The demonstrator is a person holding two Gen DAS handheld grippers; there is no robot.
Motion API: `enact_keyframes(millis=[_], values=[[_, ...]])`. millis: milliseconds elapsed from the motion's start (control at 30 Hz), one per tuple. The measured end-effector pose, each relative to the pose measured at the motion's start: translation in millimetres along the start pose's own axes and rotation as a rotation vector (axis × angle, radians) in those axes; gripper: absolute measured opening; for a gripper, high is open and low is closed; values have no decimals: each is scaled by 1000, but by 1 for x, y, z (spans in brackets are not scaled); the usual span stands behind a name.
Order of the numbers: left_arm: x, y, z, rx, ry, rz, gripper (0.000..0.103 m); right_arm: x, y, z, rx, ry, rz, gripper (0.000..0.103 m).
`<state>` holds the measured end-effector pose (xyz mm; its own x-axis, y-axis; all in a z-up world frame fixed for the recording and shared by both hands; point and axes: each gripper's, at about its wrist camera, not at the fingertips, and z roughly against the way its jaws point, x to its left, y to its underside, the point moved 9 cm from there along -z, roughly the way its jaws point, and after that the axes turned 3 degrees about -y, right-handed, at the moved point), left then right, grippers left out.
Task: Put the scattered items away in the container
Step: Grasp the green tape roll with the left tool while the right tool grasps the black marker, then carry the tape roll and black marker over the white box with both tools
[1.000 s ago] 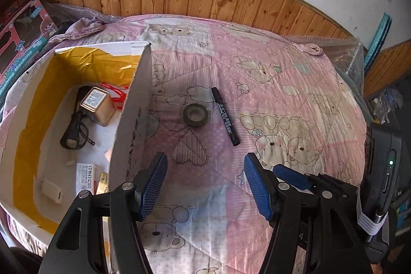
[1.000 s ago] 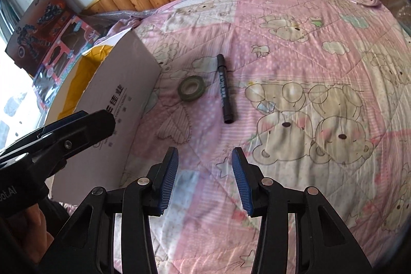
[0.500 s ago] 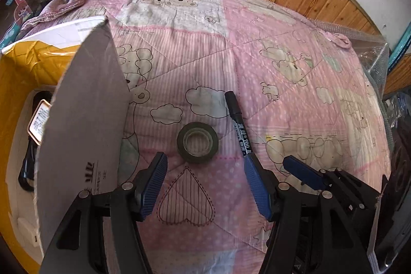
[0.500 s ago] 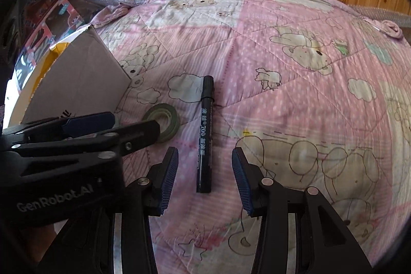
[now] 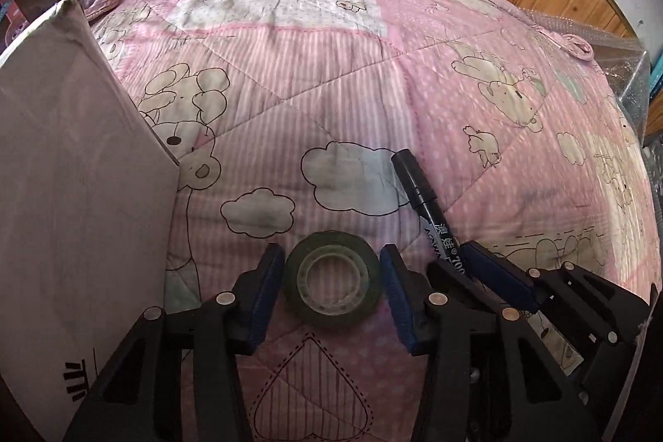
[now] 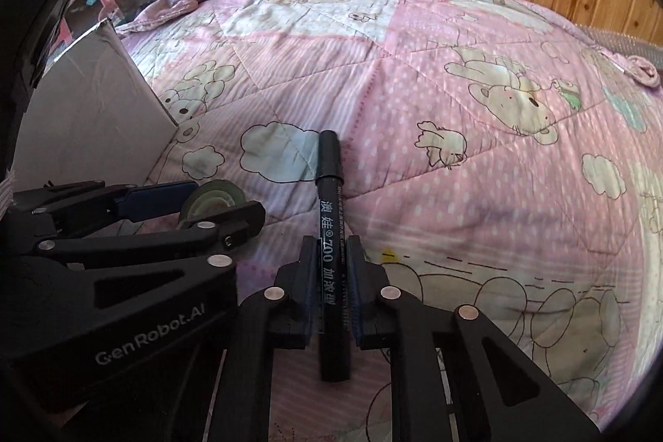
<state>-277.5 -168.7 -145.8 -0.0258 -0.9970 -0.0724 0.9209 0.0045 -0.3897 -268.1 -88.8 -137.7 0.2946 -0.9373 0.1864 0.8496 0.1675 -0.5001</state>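
Clamping the black marker [image 6: 330, 235], the right gripper [image 6: 330, 255] is hiding its barrel; the left gripper [image 5: 331, 276] is straddling the tape roll [image 5: 332, 278], contact unclear.

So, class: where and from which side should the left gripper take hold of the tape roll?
Grip the tape roll across its outer rim, coming from above. It lies flat on the quilt, hole up, and the open left gripper already straddles it, a finger on either side.
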Motion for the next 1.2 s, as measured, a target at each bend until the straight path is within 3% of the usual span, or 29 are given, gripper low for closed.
enact_keyframes(millis=[233, 633, 733, 1200], values=[[1, 3, 16, -28, -7, -8, 49, -10, 8, 10, -5, -13, -31, 18], [1, 5, 31, -36, 36, 26, 49, -18, -7, -1, -35, -41, -50, 26], [-1, 7, 36, -39, 56, 39, 49, -17, -8, -2, -33, -10, -10, 14], [-2, 37, 83, -67, 93, 58, 49, -1, 35, 55, -29, -49, -116, 14]])
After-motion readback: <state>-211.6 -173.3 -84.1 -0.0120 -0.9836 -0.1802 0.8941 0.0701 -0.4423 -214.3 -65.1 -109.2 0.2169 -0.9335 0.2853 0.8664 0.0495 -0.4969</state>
